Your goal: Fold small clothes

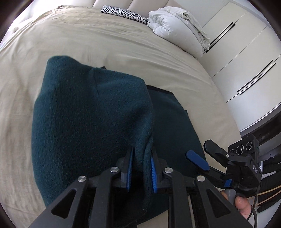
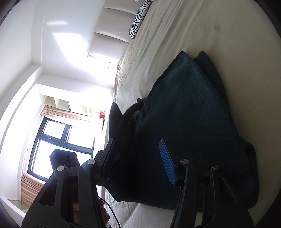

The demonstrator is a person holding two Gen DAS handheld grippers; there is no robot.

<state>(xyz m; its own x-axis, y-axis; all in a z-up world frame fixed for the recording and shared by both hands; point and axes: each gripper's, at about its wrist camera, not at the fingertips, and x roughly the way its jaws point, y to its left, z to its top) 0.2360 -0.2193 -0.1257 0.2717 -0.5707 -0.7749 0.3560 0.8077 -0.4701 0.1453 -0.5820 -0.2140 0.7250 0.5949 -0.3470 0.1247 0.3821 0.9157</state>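
Observation:
A dark teal knit garment (image 1: 91,112) lies on the beige bed sheet (image 1: 123,42). My left gripper (image 1: 141,156) is shut on a bunched edge of the garment and holds that part lifted above the rest. My right gripper (image 1: 202,154) shows at the right in the left wrist view, open and empty beside the garment's right edge. In the right wrist view the garment (image 2: 189,112) fills the middle, and the right gripper (image 2: 138,152) is open just above it, holding nothing.
A white folded duvet (image 1: 177,26) and a zebra-print pillow (image 1: 124,13) lie at the head of the bed. White wardrobe doors (image 1: 245,57) stand to the right. A window (image 2: 58,140) and shelves are past the bed's edge.

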